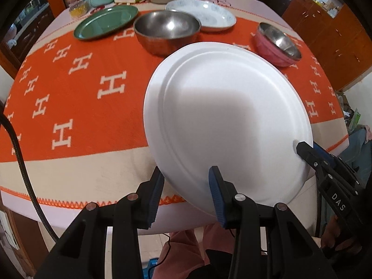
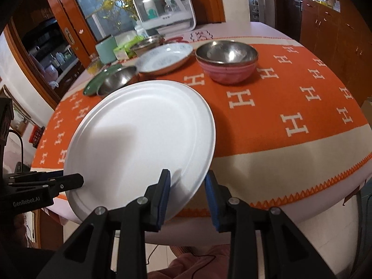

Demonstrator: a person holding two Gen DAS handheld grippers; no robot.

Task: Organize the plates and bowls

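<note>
White plate (image 1: 227,121), round, ridged rim, tilted, rim pinched by left tongs (image 1: 186,195) and right tongs (image 2: 187,197).

Tilted white plate (image 1: 223,116) overhangs the table's near edge.

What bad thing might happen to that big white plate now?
1. The white plate is pinched only at its near rim by the left gripper and right gripper, tilted, partly past the table edge; it might slip and drop.
2. The steel bowl sits just beyond; pushing forward might bump it.
</note>
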